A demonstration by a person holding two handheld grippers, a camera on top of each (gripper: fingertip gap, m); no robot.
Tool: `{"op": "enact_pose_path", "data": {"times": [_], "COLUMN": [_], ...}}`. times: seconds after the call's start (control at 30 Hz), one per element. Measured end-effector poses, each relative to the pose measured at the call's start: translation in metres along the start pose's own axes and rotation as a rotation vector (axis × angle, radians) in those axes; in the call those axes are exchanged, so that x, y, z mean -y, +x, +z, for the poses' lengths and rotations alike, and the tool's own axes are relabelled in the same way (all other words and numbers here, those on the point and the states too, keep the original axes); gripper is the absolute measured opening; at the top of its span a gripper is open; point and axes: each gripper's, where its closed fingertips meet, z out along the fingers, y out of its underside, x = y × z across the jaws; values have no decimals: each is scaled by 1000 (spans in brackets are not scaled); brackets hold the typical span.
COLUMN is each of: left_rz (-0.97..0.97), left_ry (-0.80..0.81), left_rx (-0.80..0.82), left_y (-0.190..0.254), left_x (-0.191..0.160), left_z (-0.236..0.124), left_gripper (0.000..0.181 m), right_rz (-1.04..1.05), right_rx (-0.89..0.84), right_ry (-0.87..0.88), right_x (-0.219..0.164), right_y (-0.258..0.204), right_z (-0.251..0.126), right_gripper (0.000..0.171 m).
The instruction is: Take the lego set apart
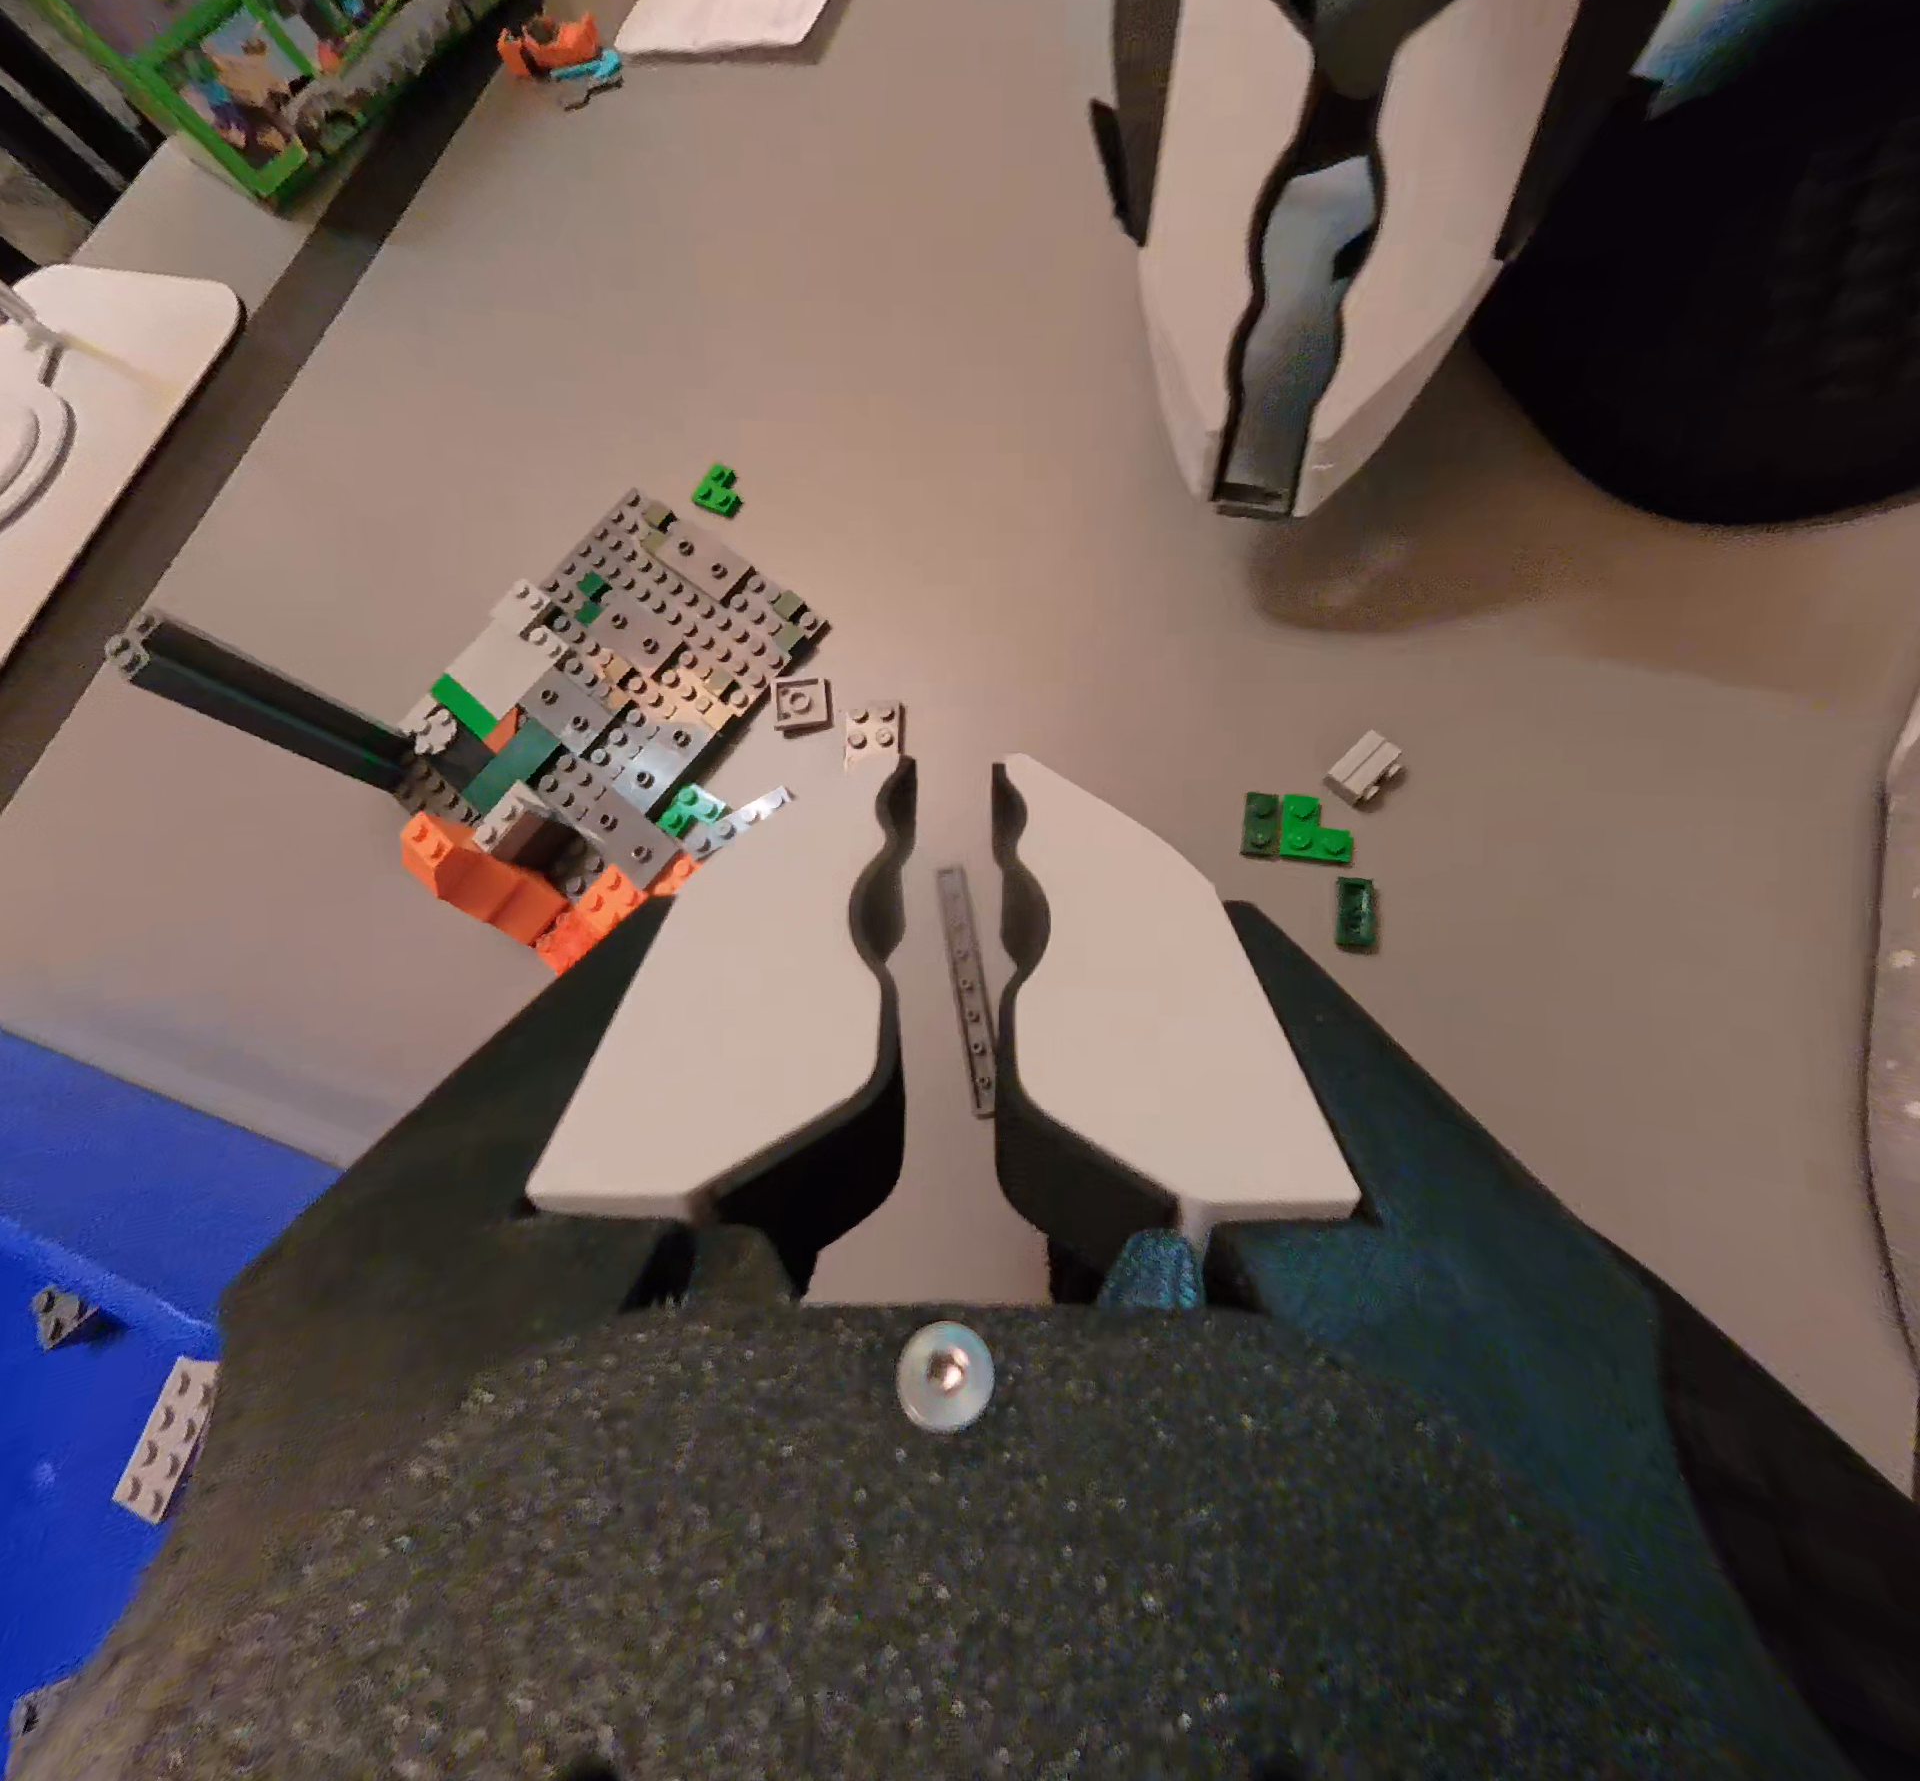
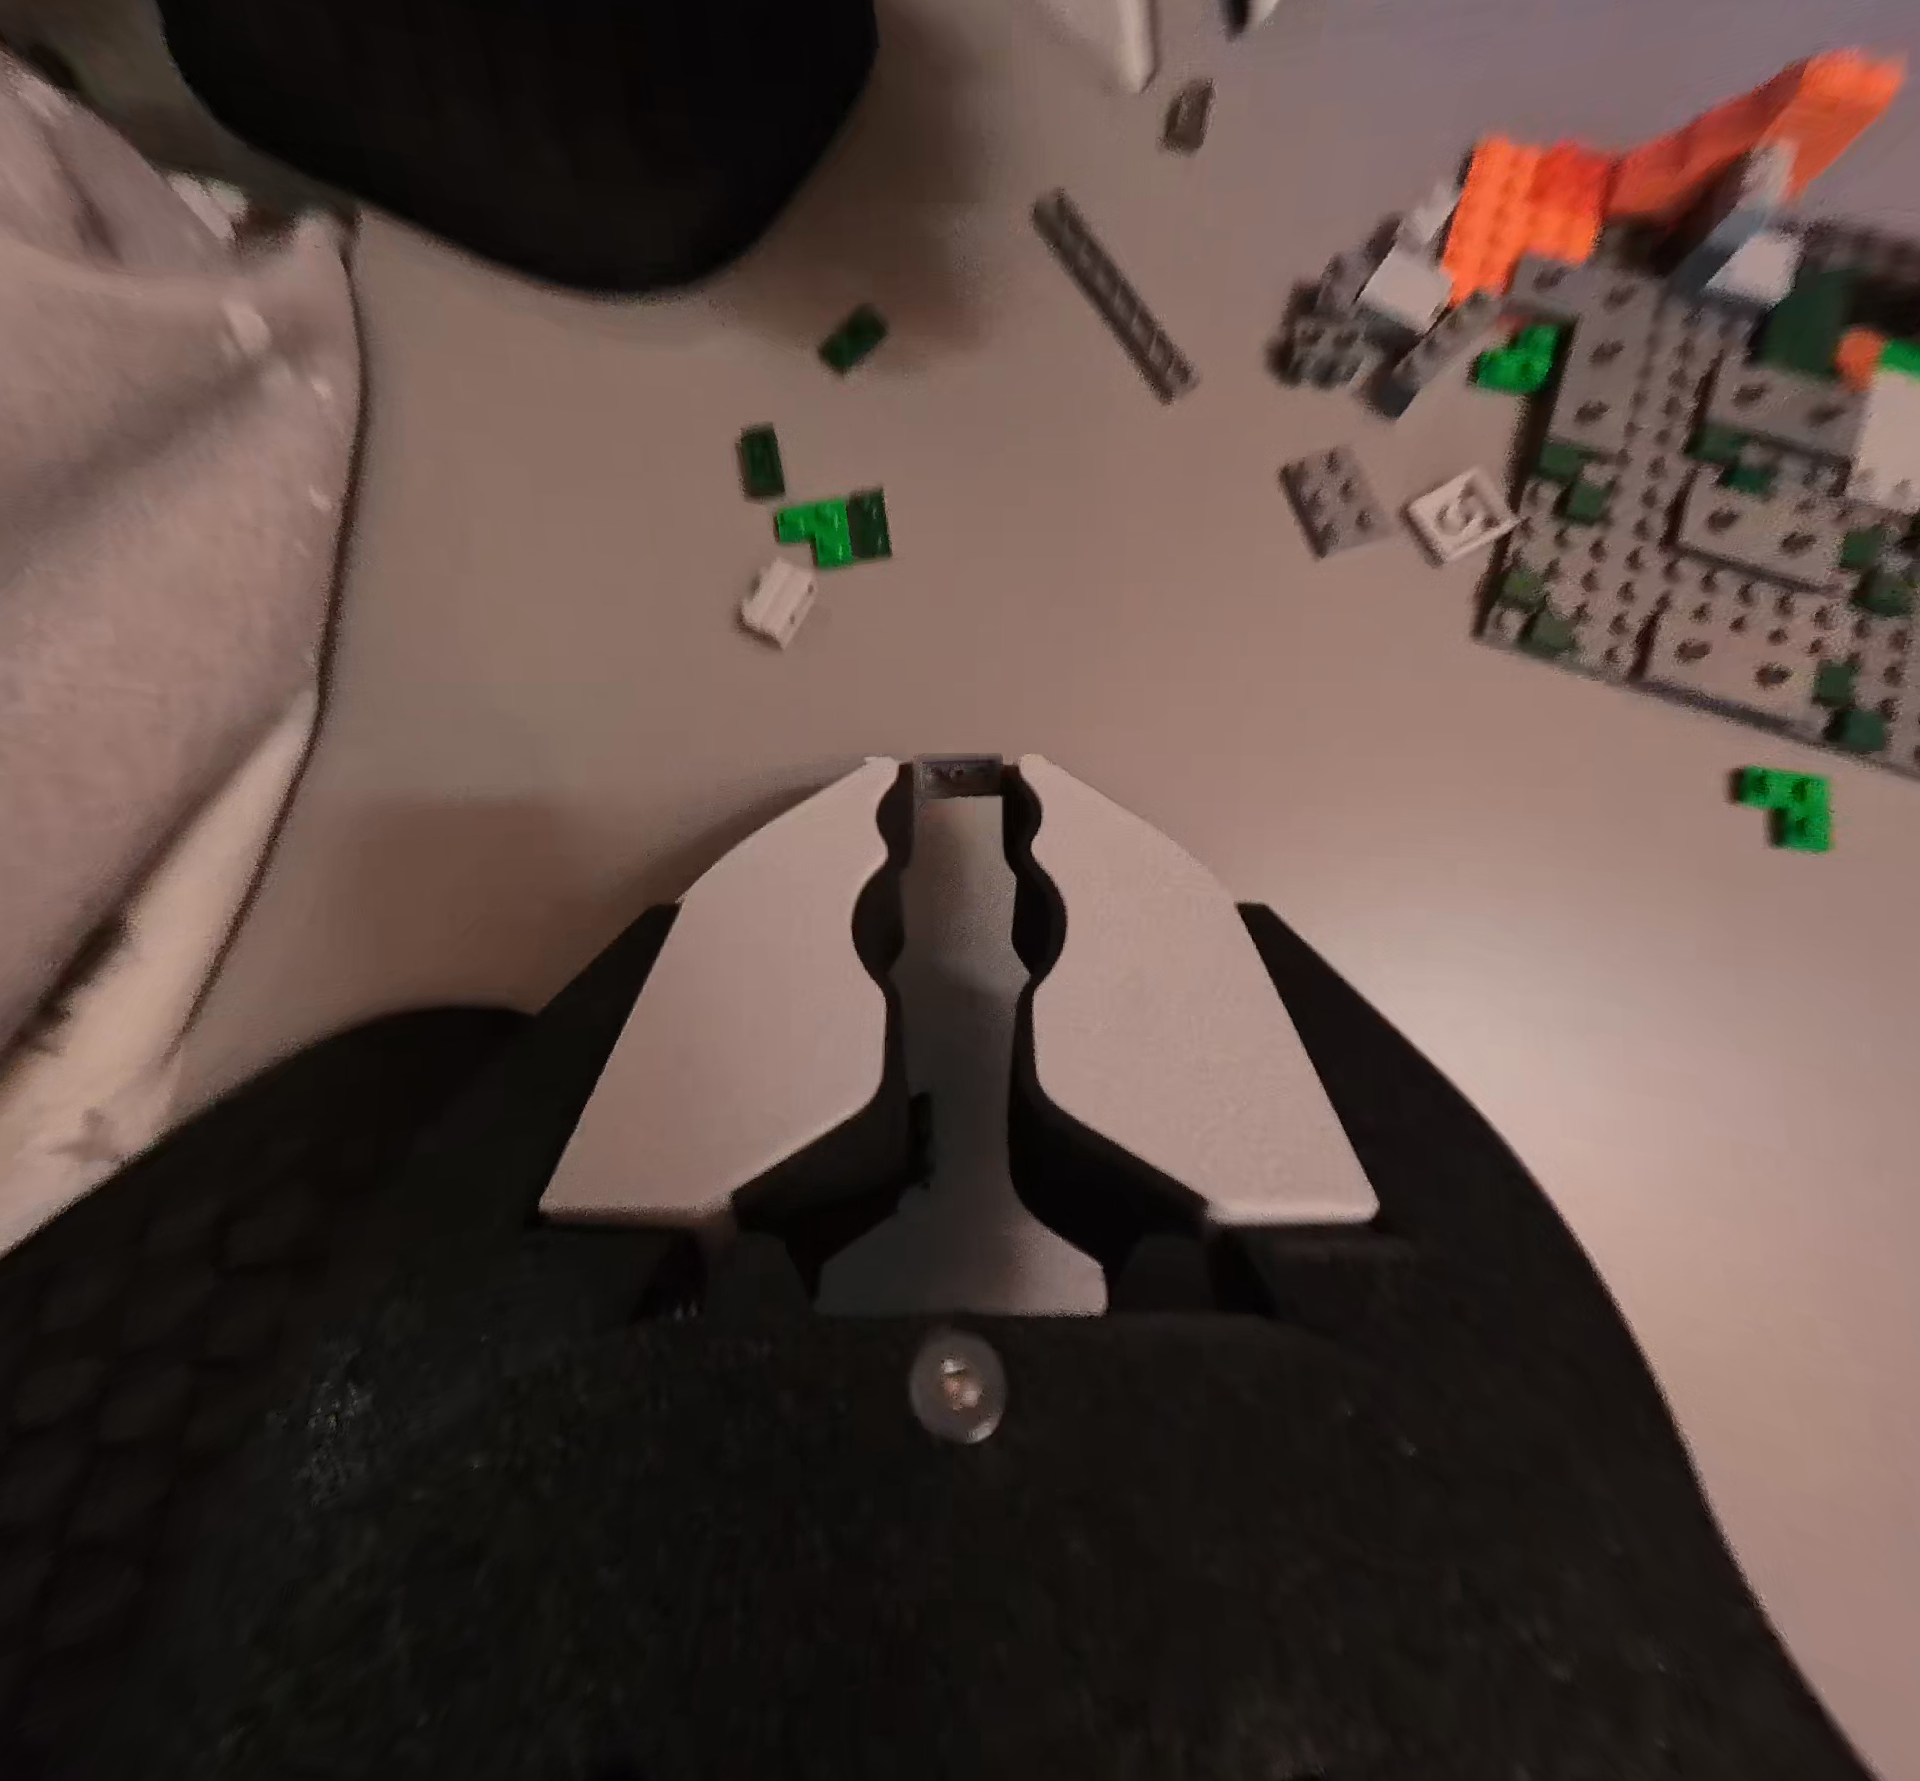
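The half-dismantled grey, green and orange brick lego set (image 1: 623,692) lies flat on my grey counter (image 1: 987,329), its studded grey plate uppermost and a long dark beam (image 1: 260,697) jutting from its far-left side. In the left wrist view it sits ahead and to the left of my left tool (image 1: 954,775); in the right wrist view it is off to the right.

Just beside its near corner lie a small grey square tile (image 1: 801,701) and a small light grey four-stud plate (image 1: 873,730), the latter almost at my left fingertip.

A thin dark grey studded strip (image 1: 966,988) lies loose on the counter between the left tool's spread fingers, its long axis running along them, untouched.

My right tool (image 2: 958,775) is pinching a small dark grey plate (image 2: 958,781) at its tips. Green plates (image 1: 1299,827) and a pale grey grooved brick (image 1: 1363,767) are scattered to the right, well apart from the set.

I judge the left tool nearer the set, so it should swing left to steady it.
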Motion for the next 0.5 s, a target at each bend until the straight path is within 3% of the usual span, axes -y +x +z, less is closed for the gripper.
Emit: {"op": "enact_pose_path", "data": {"times": [0.13,0.27,0.4,0.5], "left_rz": [6,-74,-167,-224], "left_ry": [-35,-190,-328,-343], "left_rx": [39,26,4,-21], "left_y": [0,-1,2,5], "left_x": [-8,-42,-77,-84], "left_z": [-2,3,10,13], "left_gripper": [21,27,28,21], "right_rz": [20,8,-10,-19], "right_rx": [0,5,12,13], "right_ry": [105,133,150,157], "right_x": [24,36,45,49], "right_y": [3,3,0,-1], "right_z": [-4,-2,0,-1], "right_gripper": [16,16,16,16]}}
